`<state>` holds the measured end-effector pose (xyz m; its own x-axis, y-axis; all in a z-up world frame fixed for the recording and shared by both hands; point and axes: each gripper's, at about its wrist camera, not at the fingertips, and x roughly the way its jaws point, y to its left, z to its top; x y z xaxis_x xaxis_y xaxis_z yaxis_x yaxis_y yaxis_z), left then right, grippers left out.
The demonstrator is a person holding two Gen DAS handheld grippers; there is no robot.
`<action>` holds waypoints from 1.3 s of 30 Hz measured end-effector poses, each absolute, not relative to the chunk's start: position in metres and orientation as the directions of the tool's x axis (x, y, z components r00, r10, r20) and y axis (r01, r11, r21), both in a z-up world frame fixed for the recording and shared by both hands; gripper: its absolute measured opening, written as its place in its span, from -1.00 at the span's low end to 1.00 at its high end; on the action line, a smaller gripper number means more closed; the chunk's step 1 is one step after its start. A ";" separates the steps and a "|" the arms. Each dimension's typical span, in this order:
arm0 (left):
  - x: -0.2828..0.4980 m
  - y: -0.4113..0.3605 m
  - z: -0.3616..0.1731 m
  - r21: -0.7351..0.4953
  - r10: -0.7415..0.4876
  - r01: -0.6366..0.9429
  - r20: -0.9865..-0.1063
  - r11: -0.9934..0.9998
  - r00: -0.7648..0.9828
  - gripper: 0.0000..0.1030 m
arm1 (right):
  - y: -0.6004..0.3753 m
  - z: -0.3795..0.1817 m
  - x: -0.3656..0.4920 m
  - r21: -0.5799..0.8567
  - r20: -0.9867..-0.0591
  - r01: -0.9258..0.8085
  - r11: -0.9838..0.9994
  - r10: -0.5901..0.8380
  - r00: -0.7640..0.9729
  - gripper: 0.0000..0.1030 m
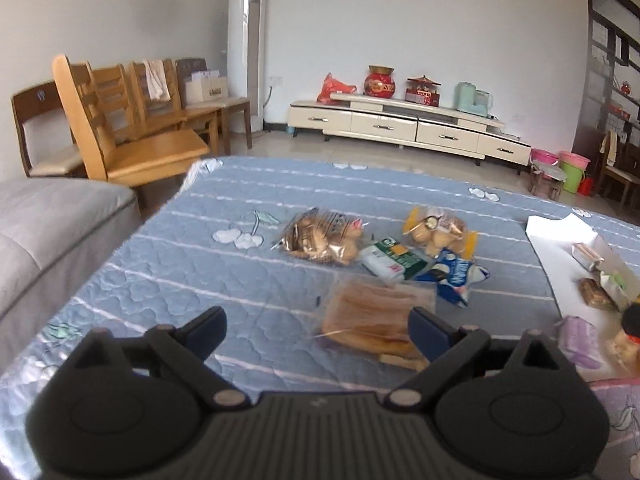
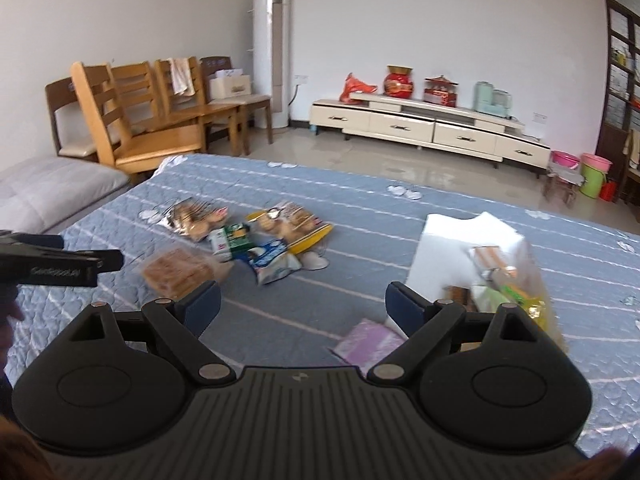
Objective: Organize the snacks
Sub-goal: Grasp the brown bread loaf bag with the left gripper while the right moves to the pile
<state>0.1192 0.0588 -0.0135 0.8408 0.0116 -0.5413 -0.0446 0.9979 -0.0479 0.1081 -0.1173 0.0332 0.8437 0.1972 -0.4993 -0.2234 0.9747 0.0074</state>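
Several snacks already lie in the white box (image 2: 444, 236), which sits at about two o'clock in the right wrist view on the blue quilted tabletop (image 2: 360, 208): a pale wrapped bar, a brown piece and a green-and-yellow packet, though motion blur smears them together. By my judgement the sorting is partly done. Left outside are a loose cluster at eleven o'clock: two clear bags of biscuits (image 1: 320, 236), a green-and-white pack (image 1: 390, 258) and a blue-and-white pouch (image 1: 456, 276) touching one another, with a clear pack of wafers (image 1: 372, 320) nearer. A purple packet (image 2: 366, 340) lies just beside the box's near corner.

The left hand-held gripper (image 1: 318, 330) is spread wide, grasping nothing, with the wafers lying just beyond its right finger. The right hand-held gripper (image 2: 302, 304) is likewise released and empty, over bare cloth between the cluster and the box.

The box's right side runs out of the left wrist view, and a dark-and-orange thing at that edge cannot be identified. Labels are unreadable.
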 end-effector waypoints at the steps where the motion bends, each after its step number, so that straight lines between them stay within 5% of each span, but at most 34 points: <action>1: 0.126 0.062 -0.017 -0.061 -0.009 -0.029 -0.548 0.998 0.836 0.92 | -0.116 0.032 0.111 0.008 -0.503 -0.230 0.973 0.203 0.840 1.00; 8: 0.174 0.063 -0.046 -0.062 -0.093 0.070 -0.600 0.996 0.795 0.93 | -0.101 0.019 0.125 0.023 -0.538 -0.258 0.966 0.229 0.811 1.00; 21: 0.208 0.068 -0.073 -0.335 -0.388 0.222 -0.594 0.916 0.705 0.97 | -0.049 -0.037 0.183 0.020 -0.618 -0.329 0.944 0.271 0.738 1.00; 32: 0.211 0.040 -0.077 -0.315 -0.435 0.302 -0.585 0.900 0.685 0.96 | -0.045 -0.067 0.192 -0.010 -0.665 -0.314 0.949 0.228 0.711 1.00; 39: 0.197 0.021 -0.075 -0.210 -0.374 0.311 -0.593 0.927 0.713 0.57 | -0.049 -0.066 0.187 -0.029 -0.654 -0.312 0.950 0.218 0.724 1.00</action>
